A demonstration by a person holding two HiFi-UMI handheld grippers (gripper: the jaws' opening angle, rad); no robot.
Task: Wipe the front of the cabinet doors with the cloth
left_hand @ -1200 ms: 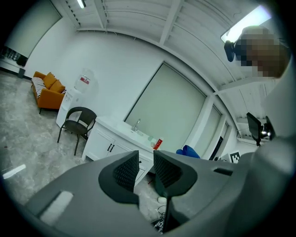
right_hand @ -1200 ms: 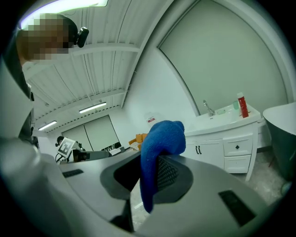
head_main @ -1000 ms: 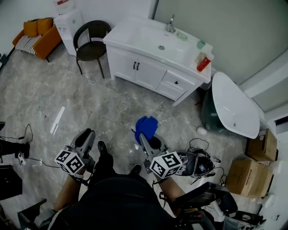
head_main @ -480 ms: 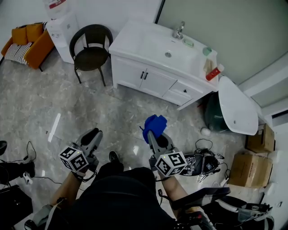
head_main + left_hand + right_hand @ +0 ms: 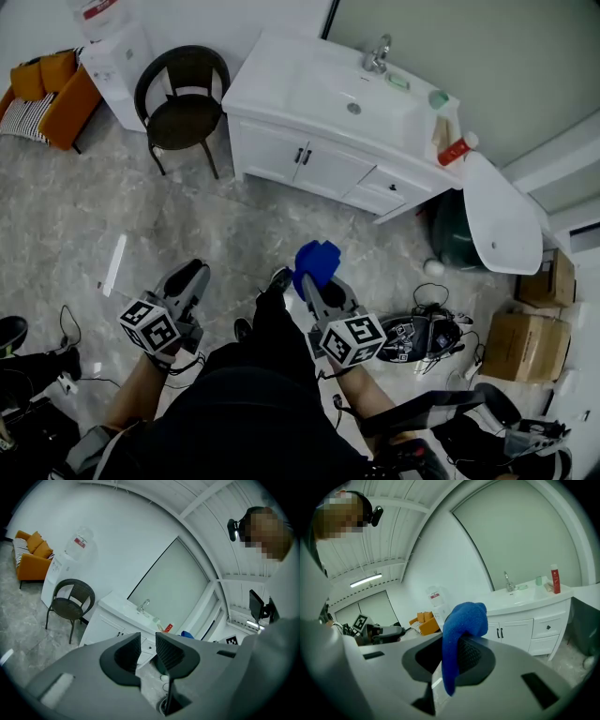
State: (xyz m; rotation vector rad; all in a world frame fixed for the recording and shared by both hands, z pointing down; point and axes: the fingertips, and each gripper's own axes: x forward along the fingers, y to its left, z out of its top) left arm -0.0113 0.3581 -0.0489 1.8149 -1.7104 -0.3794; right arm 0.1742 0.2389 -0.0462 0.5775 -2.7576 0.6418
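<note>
The white vanity cabinet (image 5: 281,150) stands at the far wall, its two doors (image 5: 319,173) with dark handles shut. Both grippers are well short of it, over the marble floor. My right gripper (image 5: 317,281) is shut on a blue cloth (image 5: 316,261), which bunches above the jaws and hangs down between them (image 5: 461,620). The doors (image 5: 511,631) show beyond the cloth in the right gripper view. My left gripper (image 5: 187,281) holds nothing; its jaws (image 5: 147,641) stand close with only a thin slit, through which the cabinet (image 5: 101,623) shows.
A dark chair (image 5: 183,98) stands left of the cabinet, with a water dispenser (image 5: 108,52) and an orange sofa (image 5: 47,84) further left. A white tub (image 5: 502,225), cardboard boxes (image 5: 530,333) and floor cables (image 5: 422,333) are at the right. A red bottle (image 5: 457,148) is on the counter.
The person has stepped forward, so the cabinet sits nearer and more central. Both grippers keep their pose; the cloth stays in the right one.
</note>
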